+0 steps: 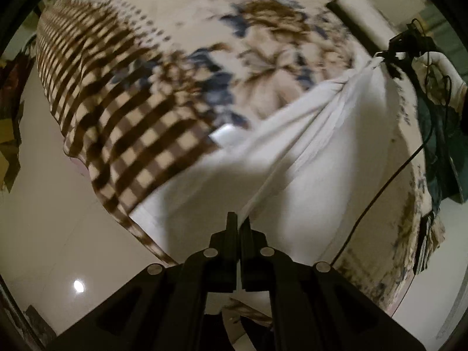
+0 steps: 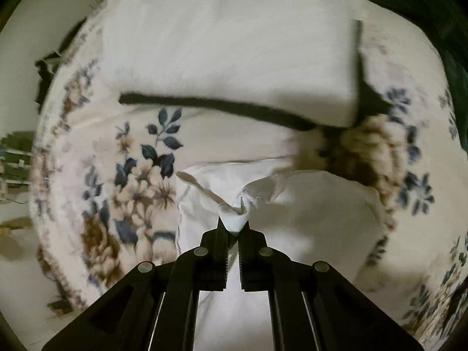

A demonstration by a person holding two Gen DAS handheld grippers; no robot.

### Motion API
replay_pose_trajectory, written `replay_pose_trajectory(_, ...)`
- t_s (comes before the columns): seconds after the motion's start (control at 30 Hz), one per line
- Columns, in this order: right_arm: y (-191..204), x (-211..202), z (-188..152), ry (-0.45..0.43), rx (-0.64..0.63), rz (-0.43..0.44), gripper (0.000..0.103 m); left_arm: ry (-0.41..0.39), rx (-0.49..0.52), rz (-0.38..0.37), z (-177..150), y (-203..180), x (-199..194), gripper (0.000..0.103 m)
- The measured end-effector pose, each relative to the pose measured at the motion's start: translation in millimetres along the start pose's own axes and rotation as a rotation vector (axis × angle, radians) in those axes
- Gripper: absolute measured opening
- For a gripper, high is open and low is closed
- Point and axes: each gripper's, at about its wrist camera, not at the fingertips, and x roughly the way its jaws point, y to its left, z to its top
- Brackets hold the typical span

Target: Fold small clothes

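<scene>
A white garment [image 1: 292, 158] hangs stretched between my two grippers above a floral blanket [image 1: 263, 44]. My left gripper [image 1: 239, 222] is shut on one edge of it, which runs taut up to the right. My right gripper [image 1: 389, 57], held by a white-gloved hand, pinches the far bunched corner. In the right wrist view my right gripper [image 2: 233, 228] is shut on a twisted bunch of the white garment [image 2: 307, 210], which drapes below it onto the blanket [image 2: 131, 175].
A brown checked blanket [image 1: 117, 122] lies left on the bed, over a pale glossy floor [image 1: 52, 219]. A white pillow or folded sheet [image 2: 234, 58] lies further up the bed. A black cable [image 1: 380, 193] hangs from the right gripper. Dark green cloth [image 1: 438, 146] sits at right.
</scene>
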Motion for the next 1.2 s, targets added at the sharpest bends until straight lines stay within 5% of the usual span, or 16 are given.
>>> replay_pose_trajectory(0.2, 18.3, 38.3, 6.2, 0.047, 0.028, -0.097, 0.006, 0.075, -0.02, -0.016, 22.0, 34.6, 25.6, 0.0)
replay_pose_trajectory(0.23, 17.2, 37.9, 4.5, 0.055, 0.038, -0.088, 0.013, 0.106, -0.021, -0.025, 24.6, 39.7, 29.1, 0.001)
replay_pose_trajectory(0.33, 11.4, 18.2, -23.1, 0.09, 0.03, -0.017, 0.055, 0.163, -0.073, -0.106, 29.2, 61.5, 29.9, 0.006)
replay_pose_trajectory(0.37, 9.4, 8.0, -37.4, 0.085, 0.018, -0.008, 0.058, 0.175, -0.082, -0.118, 29.7, 66.6, 28.7, 0.012)
replay_pose_trajectory(0.47, -3.2, -22.9, -106.8, 0.091, -0.016, -0.017, 0.059, 0.198, -0.071, -0.157, 32.4, 76.9, 22.0, 0.043)
replay_pose_trajectory(0.53, -17.1, -32.9, -163.0, 0.117, -0.005, -0.031, 0.059, 0.214, -0.031, -0.188, 34.8, 70.0, 18.9, 0.049)
replay_pose_trajectory(0.7, -43.9, -6.2, -332.6, 0.303, 0.123, 0.035, 0.059, 0.24, 0.187, -0.141, 34.8, 21.0, 36.2, 0.049)
replay_pose_trajectory(0.83, -43.9, 34.2, -437.4, 0.401, 0.252, 0.126, 0.059, 0.231, 0.192, -0.02, 32.7, 17.4, 53.6, 0.025)
replay_pose_trajectory(0.9, -37.3, 48.6, -477.3, 0.422, 0.274, 0.13, 0.059, 0.228, 0.164, 0.003, 34.2, 22.2, 53.7, 0.029)
replay_pose_trajectory(1.0, -35.6, 53.8, -517.4, 0.415, 0.307, 0.151, 0.059, 0.262, 0.118, 0.019, 39.1, 31.7, 43.7, 0.029)
replay_pose_trajectory(1.1, -48.2, 38.2, -519.8, 0.376, 0.354, 0.206, 0.059, 0.235, 0.168, 0.005, 62.2, 10.6, 15.2, 0.037)
replay_pose_trajectory(1.17, -71.8, 10.0, -502.2, 0.28, 0.391, 0.243, 0.059, 0.191, 0.204, -0.045, 86.0, -14.5, -0.7, 0.074)
replay_pose_trajectory(1.2, -85.4, -6.1, -487.3, 0.219, 0.397, 0.255, 0.059, 0.163, 0.224, -0.086, 101.0, -31.0, -7.2, 0.076)
